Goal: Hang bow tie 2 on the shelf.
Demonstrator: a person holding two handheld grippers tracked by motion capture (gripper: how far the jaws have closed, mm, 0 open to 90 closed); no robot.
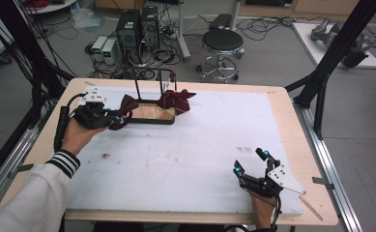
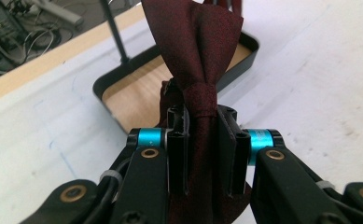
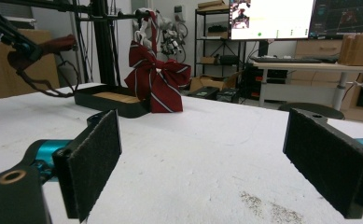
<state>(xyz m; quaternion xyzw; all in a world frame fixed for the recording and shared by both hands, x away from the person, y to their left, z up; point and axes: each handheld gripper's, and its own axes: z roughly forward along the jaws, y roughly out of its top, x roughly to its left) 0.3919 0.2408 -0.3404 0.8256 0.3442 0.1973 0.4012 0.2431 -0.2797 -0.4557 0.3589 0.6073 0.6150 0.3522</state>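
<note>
The left gripper (image 1: 109, 119), jaws clenched on a dark bow tie (image 2: 198, 70), holds it at the stand (image 1: 152, 114)'s left edge, still to be hung, beside a striped bow (image 1: 176, 100) already hanging; right gripper (image 1: 250, 162) idles, jaws released.

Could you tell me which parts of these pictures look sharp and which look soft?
Left gripper view: dark red bow tie crisp, floor clutter beyond soft. Right gripper view: near jaw pads slightly blurred, striped bow sharp, monitor glaring. High view: even light, overall grainy.
</note>
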